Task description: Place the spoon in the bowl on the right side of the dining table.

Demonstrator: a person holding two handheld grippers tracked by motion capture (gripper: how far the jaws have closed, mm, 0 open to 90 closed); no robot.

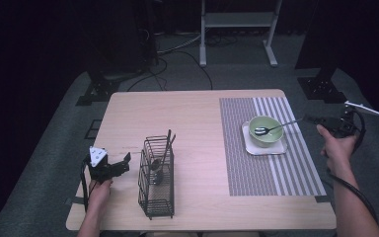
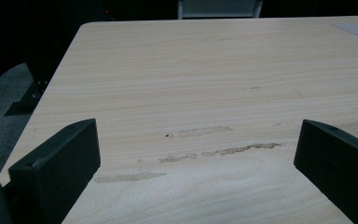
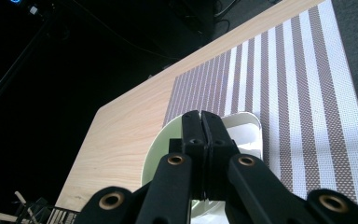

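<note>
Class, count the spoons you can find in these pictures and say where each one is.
2. One spoon rests in the green bowl on the striped mat; another spoon stands in the wire caddy. Other utensils there may hide more.
</note>
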